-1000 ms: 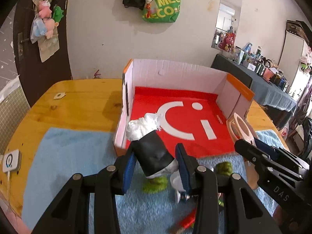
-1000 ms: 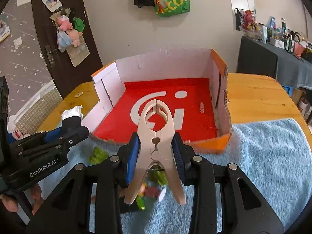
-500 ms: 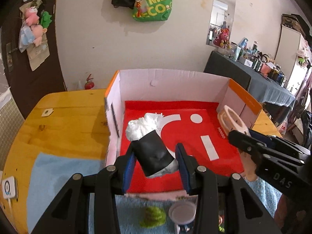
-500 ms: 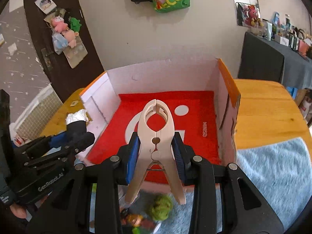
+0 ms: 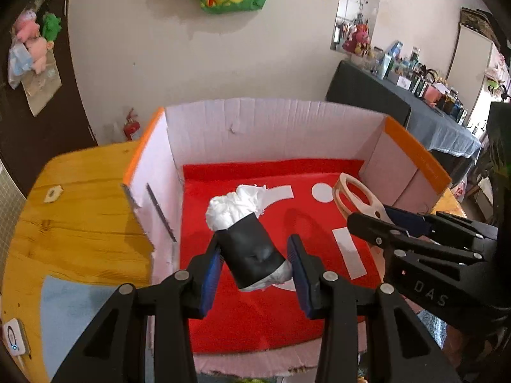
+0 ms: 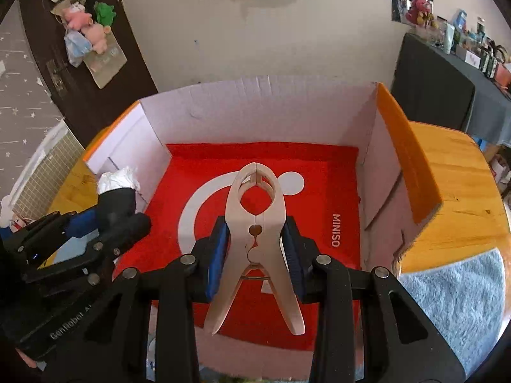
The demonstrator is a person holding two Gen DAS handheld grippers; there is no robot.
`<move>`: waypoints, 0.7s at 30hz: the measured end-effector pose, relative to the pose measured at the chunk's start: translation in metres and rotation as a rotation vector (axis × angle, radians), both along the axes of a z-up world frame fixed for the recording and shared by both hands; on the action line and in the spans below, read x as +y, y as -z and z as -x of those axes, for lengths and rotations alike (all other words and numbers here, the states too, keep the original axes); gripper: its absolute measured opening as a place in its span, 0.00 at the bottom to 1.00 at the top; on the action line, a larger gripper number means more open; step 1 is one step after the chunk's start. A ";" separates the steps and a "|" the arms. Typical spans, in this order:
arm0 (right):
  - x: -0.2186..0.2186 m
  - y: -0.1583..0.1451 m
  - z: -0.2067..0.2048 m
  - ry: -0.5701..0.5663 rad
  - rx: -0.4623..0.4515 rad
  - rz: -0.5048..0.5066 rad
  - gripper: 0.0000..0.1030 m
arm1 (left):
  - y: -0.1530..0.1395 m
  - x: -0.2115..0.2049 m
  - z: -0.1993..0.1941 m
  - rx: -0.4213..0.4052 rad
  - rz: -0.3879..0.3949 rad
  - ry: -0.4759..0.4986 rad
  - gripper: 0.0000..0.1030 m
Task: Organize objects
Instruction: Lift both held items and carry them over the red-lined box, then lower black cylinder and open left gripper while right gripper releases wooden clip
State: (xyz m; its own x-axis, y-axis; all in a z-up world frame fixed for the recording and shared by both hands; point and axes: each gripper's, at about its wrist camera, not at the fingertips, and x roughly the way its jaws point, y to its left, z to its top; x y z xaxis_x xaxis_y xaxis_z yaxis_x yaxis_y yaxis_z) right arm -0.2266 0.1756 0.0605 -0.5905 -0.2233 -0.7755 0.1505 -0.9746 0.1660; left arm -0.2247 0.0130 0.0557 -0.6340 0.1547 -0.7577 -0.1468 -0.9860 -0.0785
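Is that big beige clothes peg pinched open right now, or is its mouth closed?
Closed. The clamp tips meet at the top, and the right gripper fingers press its middle, not its splayed handles.

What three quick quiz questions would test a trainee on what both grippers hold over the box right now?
1. True or false: the left gripper is shut on the black paper cup stuffed with white tissue.
2. Multiple choice: the beige plastic spring clamp in the right gripper is (A) lying on the blue towel, (B) held above the red floor of the white-walled cardboard box, (C) resting on the wooden table.
3. Fill in: the white word printed on the box's red floor near its right wall is ____.

Key: 1 true; 2 B; 3 MINISO.
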 end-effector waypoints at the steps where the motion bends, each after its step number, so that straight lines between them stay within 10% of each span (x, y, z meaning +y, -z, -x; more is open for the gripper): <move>1: 0.000 0.002 0.004 0.000 -0.017 -0.003 0.32 | 0.003 0.001 0.004 -0.011 0.006 -0.001 0.41; 21: 0.009 0.029 0.028 -0.002 -0.170 -0.049 0.32 | 0.044 -0.005 0.043 -0.212 -0.035 0.024 0.41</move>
